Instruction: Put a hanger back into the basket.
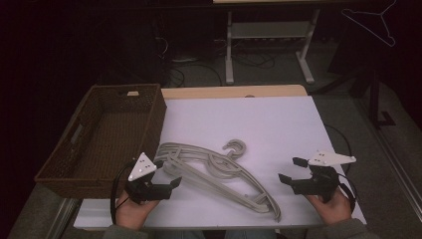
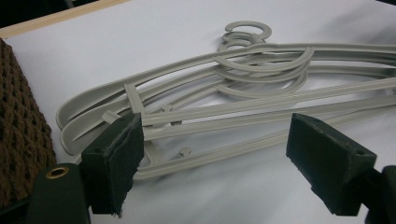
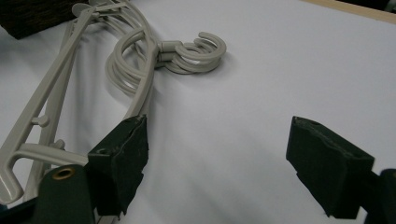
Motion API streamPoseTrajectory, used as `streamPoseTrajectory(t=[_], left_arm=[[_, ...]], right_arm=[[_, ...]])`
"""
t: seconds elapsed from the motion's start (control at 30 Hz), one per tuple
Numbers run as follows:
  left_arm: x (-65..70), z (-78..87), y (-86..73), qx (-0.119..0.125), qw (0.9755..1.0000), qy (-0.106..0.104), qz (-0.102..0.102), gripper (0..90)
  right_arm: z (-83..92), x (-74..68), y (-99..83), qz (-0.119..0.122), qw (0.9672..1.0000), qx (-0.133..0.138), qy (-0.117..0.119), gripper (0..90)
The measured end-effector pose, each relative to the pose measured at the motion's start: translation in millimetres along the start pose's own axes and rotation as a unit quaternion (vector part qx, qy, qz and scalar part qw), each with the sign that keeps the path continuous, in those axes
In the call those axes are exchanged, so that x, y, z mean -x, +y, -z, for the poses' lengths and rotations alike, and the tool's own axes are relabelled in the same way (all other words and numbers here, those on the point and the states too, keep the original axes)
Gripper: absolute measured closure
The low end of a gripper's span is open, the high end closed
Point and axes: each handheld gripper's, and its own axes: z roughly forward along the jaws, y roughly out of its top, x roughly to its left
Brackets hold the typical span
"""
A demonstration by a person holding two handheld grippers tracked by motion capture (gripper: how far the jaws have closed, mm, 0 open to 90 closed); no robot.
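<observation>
A stack of grey plastic hangers (image 1: pixel 219 174) lies flat on the white tabletop (image 1: pixel 249 124), hooks pointing to the far side. My left gripper (image 1: pixel 169 175) is held just left of the stack's left end, jaws open with nothing between them. In the left gripper view the hangers (image 2: pixel 224 93) lie just beyond the open jaws of the left gripper (image 2: pixel 215 158). My right gripper (image 1: pixel 291 170) hovers open to the right of the stack. In the right gripper view the hangers (image 3: pixel 135 60) run off to the left past the left jaw of the right gripper (image 3: pixel 219 163).
A brown woven basket (image 1: pixel 74 149), empty, stands at the table's left side. A wire hanger (image 1: pixel 373 22) hangs in the dark at the far right. Table legs and cables lie on the floor beyond the far edge.
</observation>
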Motion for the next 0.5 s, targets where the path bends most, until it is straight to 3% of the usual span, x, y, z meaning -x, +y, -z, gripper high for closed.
streamPoseTrajectory(t=[0.33,0.5], left_arm=[[1.1,0.4,-1.4,-0.002,1.0,0.0,0.0,18.4],[1.1,1.9,-0.3,0.005,1.0,-0.001,0.003,18.4]], right_arm=[[-1.0,-2.4,7.7,-0.017,0.9998,0.003,0.013,24.0],[-2.0,-10.6,29.0,-0.017,0.9996,-0.007,0.023,30.7]])
